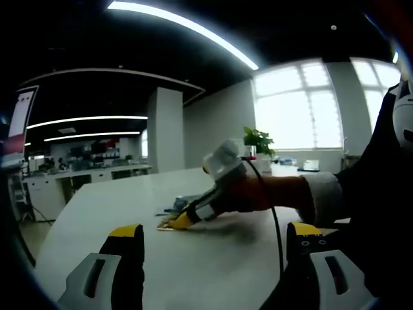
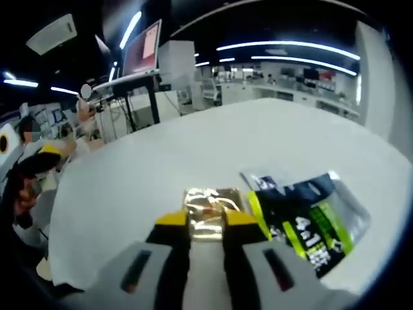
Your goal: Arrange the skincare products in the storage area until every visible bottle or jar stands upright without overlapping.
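The dark green sachet (image 2: 308, 219) on the table reads "4in1"; its smaller print is illegible.

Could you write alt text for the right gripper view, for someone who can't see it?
The right tool, yellow-tipped, is closed on the near edge of a flat gold foil packet lying on a white table. Beside the packet lies a dark sachet with green "4in1" lettering; an office with a monitor stand lies behind.

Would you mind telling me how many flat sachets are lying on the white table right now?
2. A small gold foil sachet lies at the right gripper tips, apparently pinched. A larger dark-blue-and-green foil sachet lies beside it, on its right in the right gripper view. Others may be hidden.
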Demonstrator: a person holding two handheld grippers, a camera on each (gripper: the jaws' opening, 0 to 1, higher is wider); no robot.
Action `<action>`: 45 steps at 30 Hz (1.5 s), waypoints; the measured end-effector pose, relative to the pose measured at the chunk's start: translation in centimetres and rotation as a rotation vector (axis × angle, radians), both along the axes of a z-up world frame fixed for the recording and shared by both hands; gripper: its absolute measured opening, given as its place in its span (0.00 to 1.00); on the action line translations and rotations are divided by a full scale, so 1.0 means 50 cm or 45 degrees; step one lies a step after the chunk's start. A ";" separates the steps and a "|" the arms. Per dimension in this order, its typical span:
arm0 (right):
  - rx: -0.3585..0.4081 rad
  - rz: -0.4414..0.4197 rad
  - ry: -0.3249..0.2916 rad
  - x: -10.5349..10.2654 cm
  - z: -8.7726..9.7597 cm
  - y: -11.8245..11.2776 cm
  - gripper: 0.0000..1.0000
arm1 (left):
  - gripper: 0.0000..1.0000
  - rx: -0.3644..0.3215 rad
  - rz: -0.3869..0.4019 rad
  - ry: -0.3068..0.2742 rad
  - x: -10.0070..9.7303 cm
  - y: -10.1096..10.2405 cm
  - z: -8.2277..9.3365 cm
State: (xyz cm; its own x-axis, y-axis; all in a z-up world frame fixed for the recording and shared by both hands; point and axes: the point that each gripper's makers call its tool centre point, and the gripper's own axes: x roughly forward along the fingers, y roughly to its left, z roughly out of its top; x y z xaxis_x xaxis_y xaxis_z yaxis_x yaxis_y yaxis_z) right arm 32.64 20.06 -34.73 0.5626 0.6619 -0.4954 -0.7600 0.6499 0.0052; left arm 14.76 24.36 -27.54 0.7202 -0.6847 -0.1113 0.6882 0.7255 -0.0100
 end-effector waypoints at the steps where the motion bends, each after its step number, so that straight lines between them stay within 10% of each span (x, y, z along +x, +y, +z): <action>1: -0.007 0.000 0.000 0.001 0.001 0.002 0.16 | 0.93 0.000 0.000 0.000 0.000 0.000 0.000; 45: -0.046 0.094 -0.044 0.055 -0.003 0.146 0.12 | 0.94 -0.021 0.058 -0.005 0.003 0.043 0.001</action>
